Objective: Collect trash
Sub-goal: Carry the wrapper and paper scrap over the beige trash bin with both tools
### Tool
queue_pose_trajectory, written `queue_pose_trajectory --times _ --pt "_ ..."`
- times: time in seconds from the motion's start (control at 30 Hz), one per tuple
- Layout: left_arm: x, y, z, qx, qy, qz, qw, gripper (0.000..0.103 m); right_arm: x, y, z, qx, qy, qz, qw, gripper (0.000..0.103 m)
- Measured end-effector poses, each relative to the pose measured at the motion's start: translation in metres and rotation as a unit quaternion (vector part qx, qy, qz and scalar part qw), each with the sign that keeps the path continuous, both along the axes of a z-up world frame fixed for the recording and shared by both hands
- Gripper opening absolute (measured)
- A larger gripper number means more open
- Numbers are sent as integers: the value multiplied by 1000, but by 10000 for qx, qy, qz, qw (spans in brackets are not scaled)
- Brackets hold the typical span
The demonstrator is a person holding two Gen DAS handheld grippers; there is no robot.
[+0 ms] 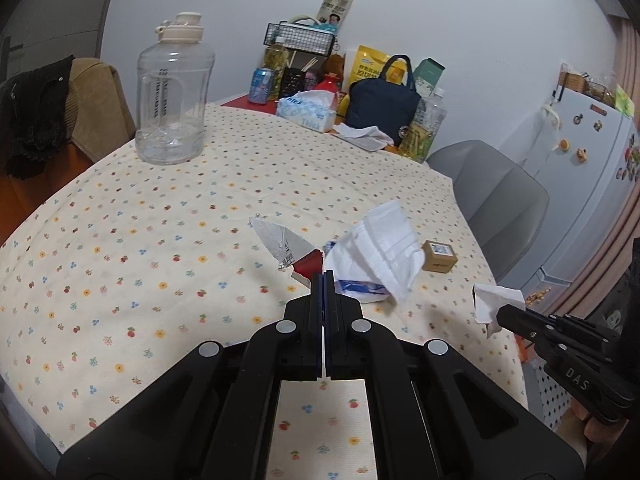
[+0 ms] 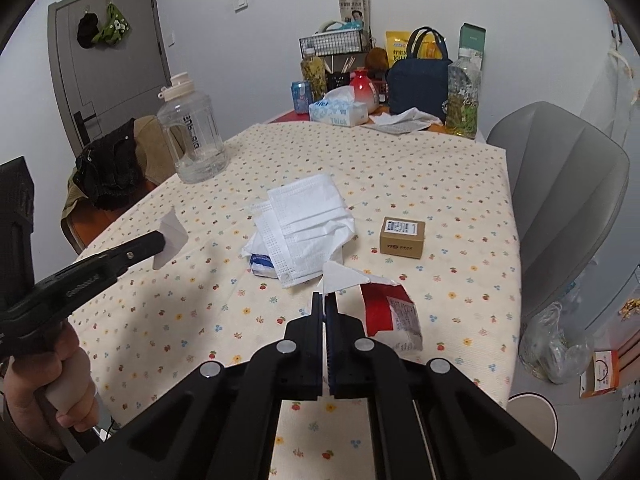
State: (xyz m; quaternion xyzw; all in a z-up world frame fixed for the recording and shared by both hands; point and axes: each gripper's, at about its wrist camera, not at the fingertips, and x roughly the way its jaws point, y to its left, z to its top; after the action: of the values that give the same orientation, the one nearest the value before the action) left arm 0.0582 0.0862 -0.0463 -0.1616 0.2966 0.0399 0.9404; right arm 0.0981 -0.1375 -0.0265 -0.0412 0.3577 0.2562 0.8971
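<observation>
Both tools are loaded, and that is where the danger sits. The left tool (image 1: pixel 323 280) is clamped tight on just a corner of a torn red-and-white wrapper (image 1: pixel 290 250), on the near left of the white face mask (image 1: pixel 380 248). That scrap flares out sideways, so a quick swing could tear it or pull it free. The right tool (image 2: pixel 325 300) is pinched shut on a white paper scrap (image 2: pixel 340 278), near and to the right of the mask. A red, labelled piece (image 2: pixel 394 314) trails beside that scrap. I can't tell whether the two are joined, and if they are, the loose end may drag or snag on the surface (image 2: pixel 460 184).

Neither tool has room for more, yet plenty of the job remains. The mask, the blue-and-white packet (image 2: pixel 262 264) tucked under its near edge, and a small brown box (image 2: pixel 402 238) to its right all lie uncollected. No bin is plainly in view, so a blind drop could miss.

As for pose, both tools tilt downward and flank the mask from the near side. The left hand (image 2: pixel 60 380) is wrapped firmly round its handle, low at the surface's edge.
</observation>
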Motion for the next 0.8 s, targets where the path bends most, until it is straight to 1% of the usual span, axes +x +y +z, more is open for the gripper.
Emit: queue_pose_trajectory --times 0.27,0.67,0.8 --pt "8 -30 16 108 -143 -304 9994 1 -11 -32 16 178 -130 -271 9994 3" --pt "20 -84 33 261 -264 -825 9959 1 -19 -91 16 359 -143 -840 9957 3" --pt "25 -103 34 308 -270 -1012 9940 1 -22 -110 15 405 -159 -1033 9937 3"
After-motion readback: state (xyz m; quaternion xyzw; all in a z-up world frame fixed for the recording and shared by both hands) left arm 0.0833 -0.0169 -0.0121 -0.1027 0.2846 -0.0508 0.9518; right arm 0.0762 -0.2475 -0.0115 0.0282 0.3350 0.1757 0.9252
